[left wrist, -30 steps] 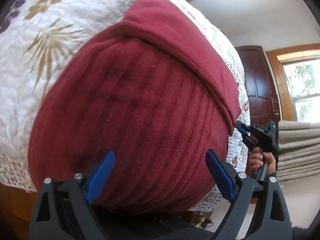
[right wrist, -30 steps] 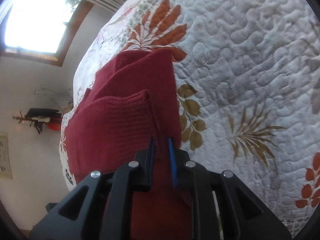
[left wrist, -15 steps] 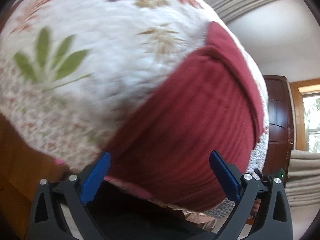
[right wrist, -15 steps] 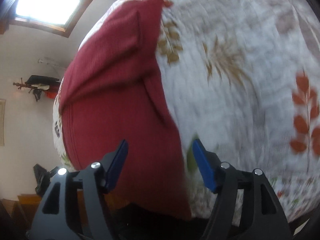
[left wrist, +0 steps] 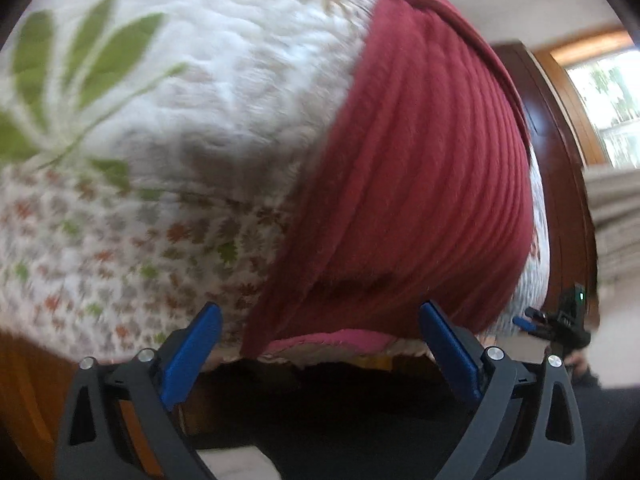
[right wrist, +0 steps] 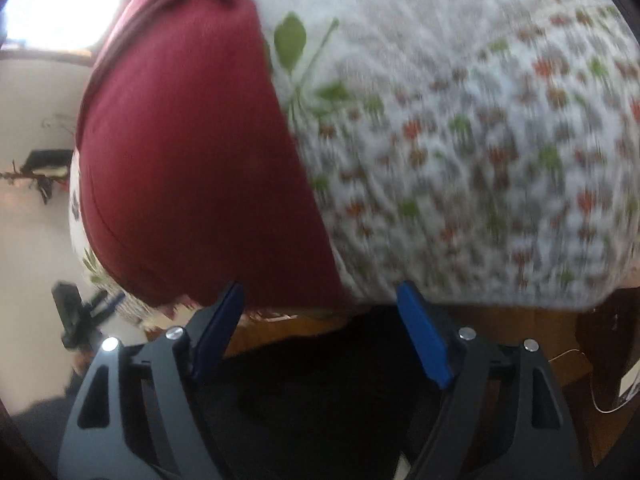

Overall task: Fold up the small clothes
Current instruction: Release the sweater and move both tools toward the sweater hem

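A dark red ribbed garment [left wrist: 420, 168] lies folded on the quilted bedspread [left wrist: 192, 92], reaching down to the near edge of the bed. My left gripper [left wrist: 320, 320] is open just off that edge, at the garment's lower left corner, holding nothing. In the right wrist view the same red garment [right wrist: 188, 152] fills the left half. My right gripper [right wrist: 320, 300] is open at its lower right corner, with nothing between its blue fingers [right wrist: 424, 340]. Each gripper shows small in the other's view: the right gripper [left wrist: 556, 322] and the left gripper [right wrist: 80, 312].
The white quilt [right wrist: 460, 140] with leaf prints drops over the bed's edge. Below it is the wooden bed frame [right wrist: 520, 320] and a dark space. A dark wooden door [left wrist: 560, 168] and a bright window [left wrist: 600, 96] stand behind the bed.
My right gripper let go of the garment's folded edge and opened. Both grippers drew back and down to the near edge of the bed; the garment stays folded on the quilt.
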The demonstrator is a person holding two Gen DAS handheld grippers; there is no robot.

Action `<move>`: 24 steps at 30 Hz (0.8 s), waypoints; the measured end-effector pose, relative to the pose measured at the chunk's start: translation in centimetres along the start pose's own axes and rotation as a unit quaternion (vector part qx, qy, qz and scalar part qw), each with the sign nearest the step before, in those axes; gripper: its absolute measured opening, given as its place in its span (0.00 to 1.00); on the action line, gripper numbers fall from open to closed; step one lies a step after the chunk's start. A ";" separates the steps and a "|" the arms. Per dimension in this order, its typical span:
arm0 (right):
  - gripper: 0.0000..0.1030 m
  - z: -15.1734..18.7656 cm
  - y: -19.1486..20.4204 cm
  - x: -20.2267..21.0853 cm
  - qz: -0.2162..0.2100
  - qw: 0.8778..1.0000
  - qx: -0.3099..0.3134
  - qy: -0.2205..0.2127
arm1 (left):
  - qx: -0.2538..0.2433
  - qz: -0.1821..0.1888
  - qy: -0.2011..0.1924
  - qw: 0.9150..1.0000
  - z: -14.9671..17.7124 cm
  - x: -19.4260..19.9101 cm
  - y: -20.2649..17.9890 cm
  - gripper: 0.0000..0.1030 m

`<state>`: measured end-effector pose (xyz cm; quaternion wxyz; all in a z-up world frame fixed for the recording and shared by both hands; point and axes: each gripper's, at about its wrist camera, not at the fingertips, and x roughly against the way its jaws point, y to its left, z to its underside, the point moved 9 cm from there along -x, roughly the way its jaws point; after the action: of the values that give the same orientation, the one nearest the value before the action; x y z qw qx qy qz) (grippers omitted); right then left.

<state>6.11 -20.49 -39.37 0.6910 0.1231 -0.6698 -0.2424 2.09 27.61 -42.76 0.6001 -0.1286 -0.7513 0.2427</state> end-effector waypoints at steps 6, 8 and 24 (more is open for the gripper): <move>0.77 1.2 1.0 -0.7 -0.011 0.999 0.031 -0.031 | -0.022 0.022 0.050 0.998 0.5 -3.3 0.0 0.94; 0.75 1.3 0.5 -1.4 -0.006 0.999 0.038 -0.029 | -0.032 0.029 0.062 0.997 1.0 -3.9 -0.5 0.83; 0.65 1.2 3.1 -8.2 -0.032 0.996 0.084 0.007 | 0.004 0.015 0.073 0.997 1.5 -2.2 2.3 0.45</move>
<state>5.60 -13.59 -44.81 0.6746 0.2037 -0.6790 -0.2059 0.93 28.15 -46.02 0.6500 -0.1549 -0.7027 0.2444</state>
